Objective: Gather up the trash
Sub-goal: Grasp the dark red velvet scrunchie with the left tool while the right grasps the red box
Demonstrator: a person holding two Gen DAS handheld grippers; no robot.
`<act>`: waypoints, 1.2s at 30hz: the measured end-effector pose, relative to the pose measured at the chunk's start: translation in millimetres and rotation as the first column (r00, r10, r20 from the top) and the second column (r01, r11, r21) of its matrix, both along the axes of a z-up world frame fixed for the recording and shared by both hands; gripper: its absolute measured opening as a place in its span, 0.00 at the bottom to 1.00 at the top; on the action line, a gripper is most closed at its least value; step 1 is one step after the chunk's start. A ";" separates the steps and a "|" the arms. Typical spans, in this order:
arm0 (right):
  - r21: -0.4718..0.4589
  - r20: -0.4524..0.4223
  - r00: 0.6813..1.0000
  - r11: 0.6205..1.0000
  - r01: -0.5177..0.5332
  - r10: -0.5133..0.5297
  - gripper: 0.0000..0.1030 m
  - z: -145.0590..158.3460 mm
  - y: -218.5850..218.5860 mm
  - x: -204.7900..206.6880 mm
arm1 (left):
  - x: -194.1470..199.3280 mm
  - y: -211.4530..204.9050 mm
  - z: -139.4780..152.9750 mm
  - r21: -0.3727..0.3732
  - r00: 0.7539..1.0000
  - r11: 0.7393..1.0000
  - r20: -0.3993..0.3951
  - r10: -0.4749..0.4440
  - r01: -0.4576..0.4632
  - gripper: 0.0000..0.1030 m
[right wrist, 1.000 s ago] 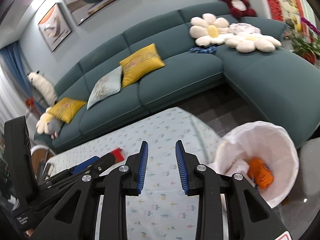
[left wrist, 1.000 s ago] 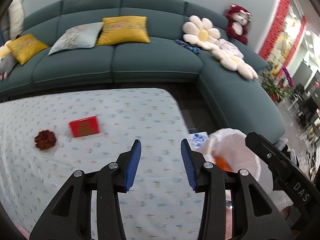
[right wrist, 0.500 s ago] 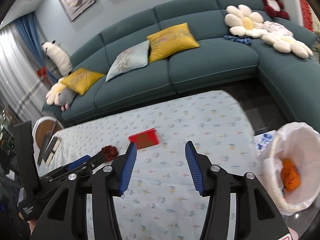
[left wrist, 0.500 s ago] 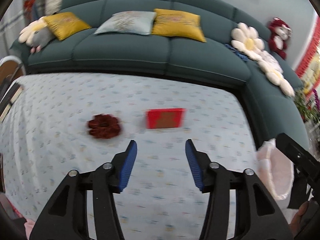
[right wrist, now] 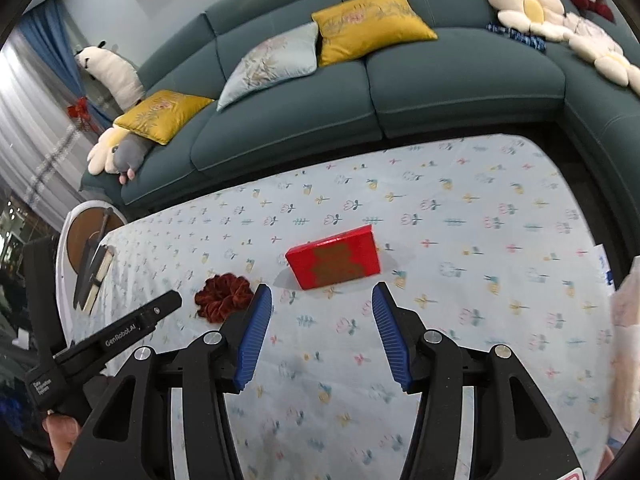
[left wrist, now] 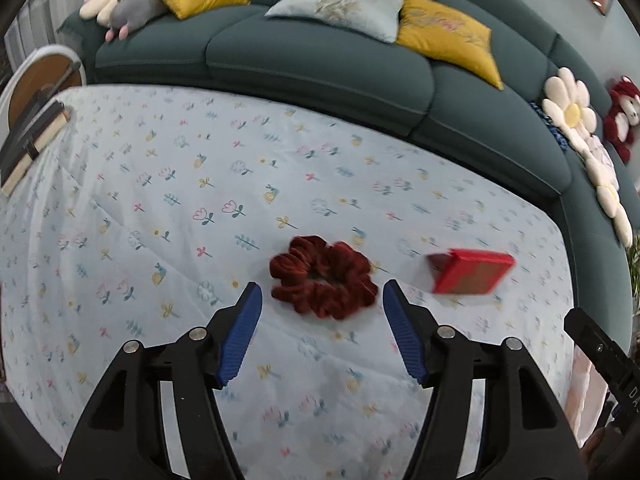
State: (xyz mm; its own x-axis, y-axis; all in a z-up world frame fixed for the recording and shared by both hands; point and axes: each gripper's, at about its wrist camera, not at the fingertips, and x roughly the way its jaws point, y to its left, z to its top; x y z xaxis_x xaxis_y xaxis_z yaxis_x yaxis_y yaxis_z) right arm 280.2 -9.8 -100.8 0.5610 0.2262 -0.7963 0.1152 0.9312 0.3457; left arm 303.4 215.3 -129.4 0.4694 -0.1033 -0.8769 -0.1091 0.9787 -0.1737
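Note:
A dark red velvet scrunchie [left wrist: 322, 277] lies on the flowered tablecloth [left wrist: 160, 200]. My left gripper [left wrist: 322, 300] hovers just short of it with its blue pads apart and its jaws opening; nothing is between them. To the scrunchie's right lies a flat red box [left wrist: 472, 272]. In the right wrist view that red box [right wrist: 335, 256] sits just beyond my right gripper [right wrist: 322, 292], whose jaws are opening with nothing between them. The scrunchie [right wrist: 223, 296] is to its left, beside the left gripper's body [right wrist: 120, 332].
A teal sectional sofa [right wrist: 440, 80] with yellow and pale cushions runs behind the table. A round side table with a book [left wrist: 36, 128] stands at the left end. The white bag-lined bin's edge [right wrist: 624, 320] shows at the far right.
Both grippers swung left from the trash bin and dropped toward the table, jaws widening. The scrunchie now sits just ahead of the left gripper, the red box ahead of the right.

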 end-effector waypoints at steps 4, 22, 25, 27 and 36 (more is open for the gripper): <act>0.020 -0.051 0.998 0.999 0.037 -0.036 0.58 -22.6 0.8 29.3 | 23.6 11.3 -20.8 -0.035 0.998 0.999 -0.056 0.034 -0.036 0.59; 0.069 -0.234 0.945 0.965 0.252 -0.230 0.59 -90.2 -4.3 86.7 | 39.0 -0.5 -70.9 -0.036 0.988 0.999 -0.154 0.022 -0.028 0.37; 0.069 -0.256 0.937 0.963 0.261 -0.236 0.59 -99.8 -3.3 88.9 | 37.8 -6.7 -71.5 -0.046 0.988 0.999 -0.153 0.004 -0.011 0.27; 0.062 -0.252 0.940 0.965 0.253 -0.230 0.60 -101.6 -1.5 87.3 | 35.3 -10.0 -72.2 -0.054 0.988 0.999 -0.154 -0.007 -0.002 0.22; 0.077 -0.253 0.953 0.979 0.189 -0.164 0.52 -104.5 0.3 63.4 | 14.6 -34.0 -72.3 -0.097 0.985 0.995 -0.161 -0.053 0.037 0.16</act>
